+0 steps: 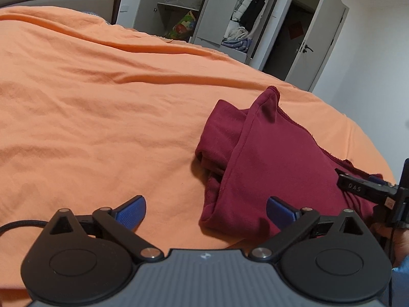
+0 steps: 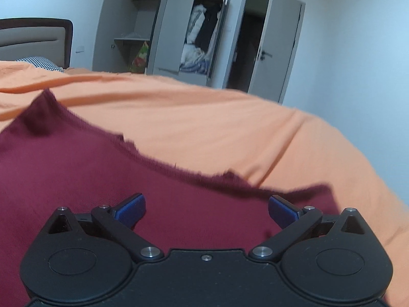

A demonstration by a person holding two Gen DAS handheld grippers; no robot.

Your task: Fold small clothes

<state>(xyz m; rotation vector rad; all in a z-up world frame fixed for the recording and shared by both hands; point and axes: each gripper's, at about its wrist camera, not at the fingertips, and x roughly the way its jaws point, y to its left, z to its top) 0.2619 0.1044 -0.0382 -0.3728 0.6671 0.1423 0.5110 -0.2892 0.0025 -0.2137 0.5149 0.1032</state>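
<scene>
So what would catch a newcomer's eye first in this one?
The dark red garment, partly folded and lying on the orange bedspread, stands out most. The left gripper is open at its near edge and the right gripper is open over the cloth. Behind the bed, a grey wardrobe stands with its doors open, clothes inside.

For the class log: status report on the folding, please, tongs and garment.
Left tongs open, empty, at maroon garment's near edge. Right tongs open, over the garment. Garment partly folded on orange bedspread. Nothing in the way.
</scene>
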